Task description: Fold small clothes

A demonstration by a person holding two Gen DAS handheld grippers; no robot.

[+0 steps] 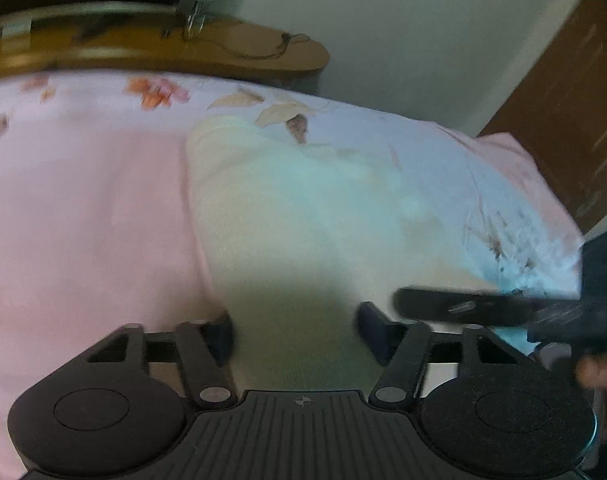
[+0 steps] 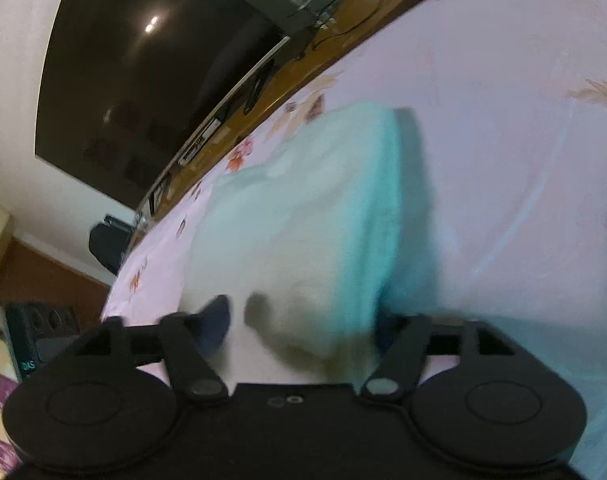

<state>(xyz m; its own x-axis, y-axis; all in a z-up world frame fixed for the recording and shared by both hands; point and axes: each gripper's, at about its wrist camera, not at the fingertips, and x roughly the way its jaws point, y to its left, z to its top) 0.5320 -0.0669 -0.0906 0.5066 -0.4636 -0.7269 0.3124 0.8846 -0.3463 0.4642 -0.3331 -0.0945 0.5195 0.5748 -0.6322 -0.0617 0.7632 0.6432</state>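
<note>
Cloth: a small soft cloth (image 1: pixel 287 216), pale cream and light blue, lies on the bed right in front of both grippers.
Left gripper: the left gripper (image 1: pixel 295 332) is part open. The near end of the cloth sits between its fingers, but the picture is too blurry to tell if they pinch it.
Right gripper: the right gripper (image 2: pixel 303 328) is open fairly wide. A floppy bit of the cloth hangs between its fingers. I cannot tell if they hold it. In the left view it shows just to the right of the left gripper.
Step, I think: getting hold of the near edge to fold it over.
How to do it well: pinch both near corners, lift them at the same height, carry them away to the far edge, line the edges up, then let go gently.
Surface: a pink bedsheet (image 1: pixel 83 208) with flowers and leaves, soft and a bit wrinkly.
Room: past the bed, a wooden shelf (image 1: pixel 223 52) with a cable, a big dark screen (image 2: pixel 143 60), and a white wall (image 1: pixel 403 40).
</note>
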